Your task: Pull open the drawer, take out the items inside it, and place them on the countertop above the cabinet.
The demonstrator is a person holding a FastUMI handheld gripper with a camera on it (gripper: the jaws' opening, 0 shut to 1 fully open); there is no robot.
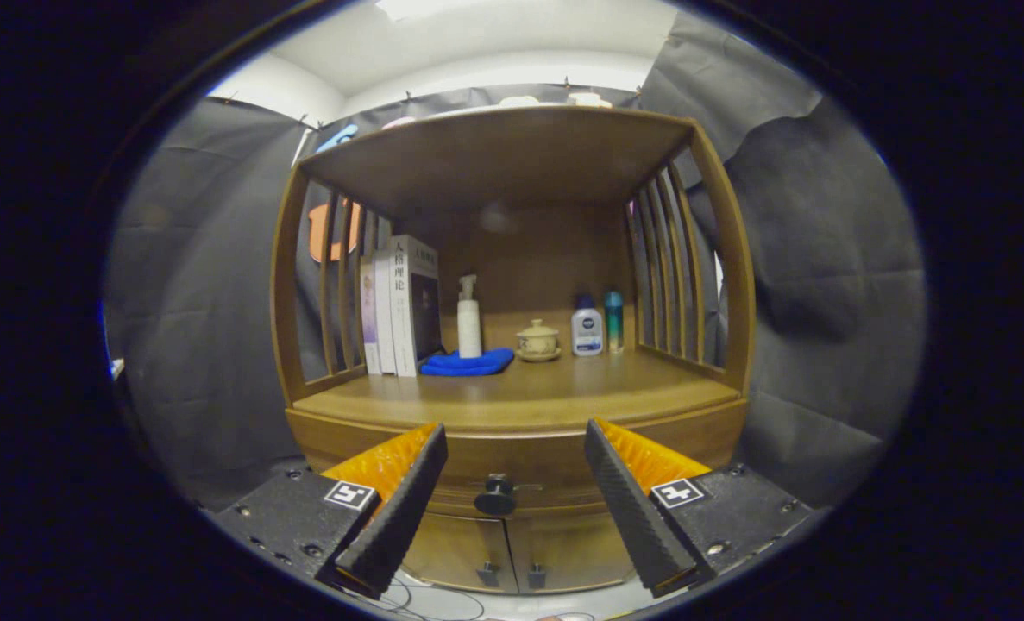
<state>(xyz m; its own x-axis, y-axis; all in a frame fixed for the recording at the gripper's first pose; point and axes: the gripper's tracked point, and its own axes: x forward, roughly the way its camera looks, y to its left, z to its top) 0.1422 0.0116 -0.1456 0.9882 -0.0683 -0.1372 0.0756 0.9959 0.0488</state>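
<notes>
A wooden cabinet stands straight ahead, its drawer front closed under the countertop. A dark round drawer knob sits in the middle of that front, a little way beyond my fingertips and between them. My gripper is open, fingers spread wide to either side of the knob, touching nothing. The drawer's contents are hidden.
On the countertop stand books at the left, a white spray bottle on a blue cloth, a small lidded pot and two bottles at the right. Slatted sides and a top shelf enclose it. Two small doors lie below the drawer.
</notes>
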